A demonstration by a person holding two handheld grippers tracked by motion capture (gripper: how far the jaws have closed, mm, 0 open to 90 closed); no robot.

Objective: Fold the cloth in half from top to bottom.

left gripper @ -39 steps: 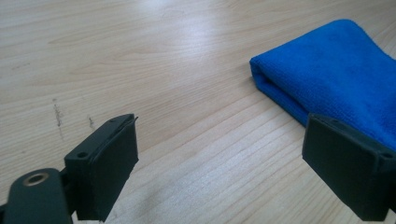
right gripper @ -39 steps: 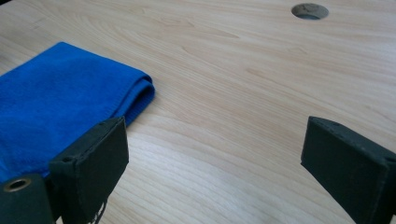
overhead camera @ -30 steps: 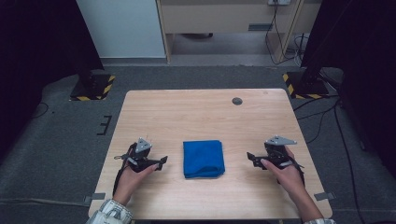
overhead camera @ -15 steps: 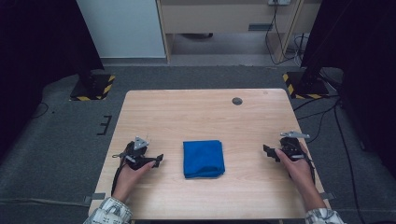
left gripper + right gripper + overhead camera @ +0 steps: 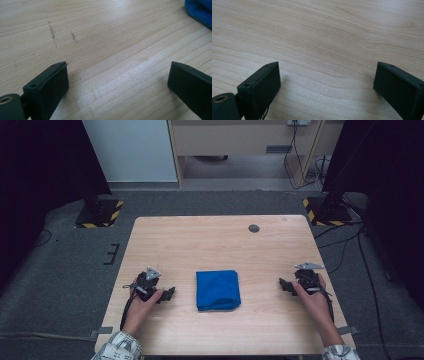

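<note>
A: Where is the cloth (image 5: 217, 290)?
B: Folded, mid-table (image 5: 210, 240), between the left gripper (image 5: 169, 293) and the right gripper (image 5: 283, 284). Both have jaws apart, empty; the left's have just been opening.
A: How will it handle?
B: Probably soft and light. I would pinch an edge or corner.

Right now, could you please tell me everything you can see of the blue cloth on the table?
The blue cloth is a soft, knit-looking fabric, folded into a compact, roughly square pad with slightly uneven edges. It lies flat on the light wooden table, near the person's edge and about midway between the two grippers, apart from both. Nothing but the tabletop touches it. One corner appears in the left gripper view, showing a ribbed weave.
</note>
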